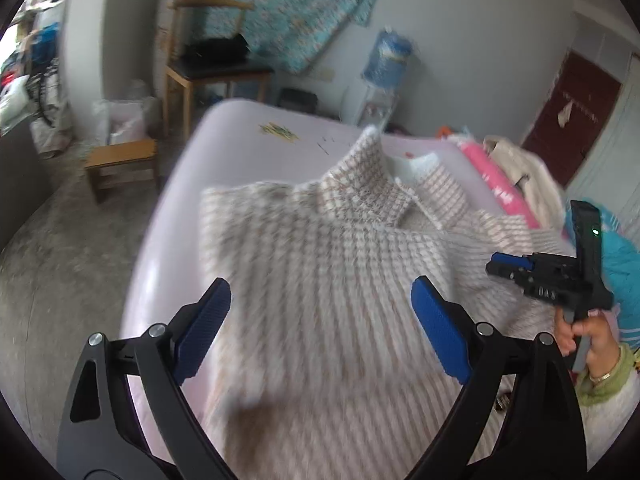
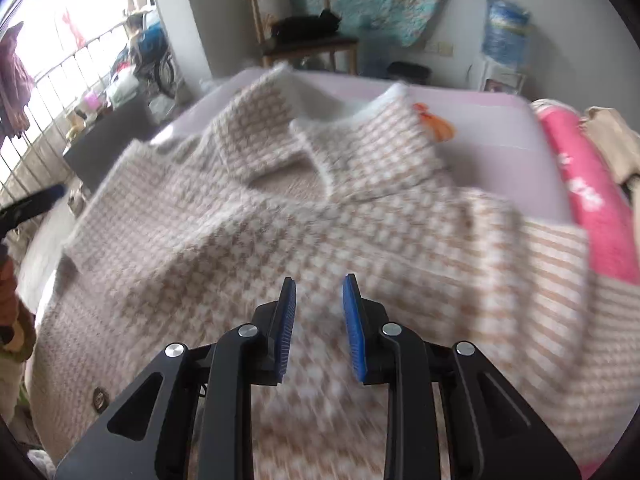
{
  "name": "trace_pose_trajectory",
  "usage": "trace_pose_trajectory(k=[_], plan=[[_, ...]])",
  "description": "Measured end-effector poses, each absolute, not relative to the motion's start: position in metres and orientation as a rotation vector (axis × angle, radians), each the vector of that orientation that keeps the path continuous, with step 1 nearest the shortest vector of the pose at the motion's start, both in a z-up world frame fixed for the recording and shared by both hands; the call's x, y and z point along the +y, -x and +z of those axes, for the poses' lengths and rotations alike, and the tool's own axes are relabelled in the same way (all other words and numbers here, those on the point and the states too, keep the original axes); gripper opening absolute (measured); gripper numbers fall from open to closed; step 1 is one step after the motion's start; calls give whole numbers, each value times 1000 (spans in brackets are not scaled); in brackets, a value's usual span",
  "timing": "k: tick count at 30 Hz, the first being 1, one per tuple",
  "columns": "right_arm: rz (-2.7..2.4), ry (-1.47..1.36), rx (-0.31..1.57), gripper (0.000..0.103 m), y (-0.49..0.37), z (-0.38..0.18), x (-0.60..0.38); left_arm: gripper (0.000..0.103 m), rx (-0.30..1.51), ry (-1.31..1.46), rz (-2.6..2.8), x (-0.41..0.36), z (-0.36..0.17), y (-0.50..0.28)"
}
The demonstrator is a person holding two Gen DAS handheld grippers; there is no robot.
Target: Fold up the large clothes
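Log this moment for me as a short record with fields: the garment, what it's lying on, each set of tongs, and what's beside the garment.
garment: checked beige and white coat, collar away from the cameras
surface: pale pink bed
left tongs: open wide above the coat, nothing between the pads
right tongs: narrowly open, nothing gripped
beside garment: pink bundle at the bed's right edge

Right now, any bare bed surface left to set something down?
Yes: the pale pink bed sheet is bare beyond the collar of the beige-and-white checked knit coat, and in a strip along its left edge. The right side is crowded by a pink bundle.
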State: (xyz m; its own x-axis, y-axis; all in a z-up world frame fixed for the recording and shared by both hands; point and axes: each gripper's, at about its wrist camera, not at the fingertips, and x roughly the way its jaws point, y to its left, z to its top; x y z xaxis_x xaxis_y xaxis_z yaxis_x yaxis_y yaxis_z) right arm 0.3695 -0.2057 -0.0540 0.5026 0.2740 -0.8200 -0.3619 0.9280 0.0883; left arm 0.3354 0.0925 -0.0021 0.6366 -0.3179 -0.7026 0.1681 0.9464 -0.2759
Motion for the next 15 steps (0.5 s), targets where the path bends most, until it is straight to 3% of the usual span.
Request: trace_pose_trajectory(k=[5,9,12,15], plan=[[383,74,992,25,-387,-68,-209,86,987,150,-187,88,-53,-398],[366,59,1000,26,-387,-59,-213,85,971,174,-181,96,-51,-405],[340,107,953,35,-388,-55,-204,85,967,221,-173,102,-52,-409],[315,155,978,37,-397,-72,-198,85,951,242,-157,103,-51,-409]])
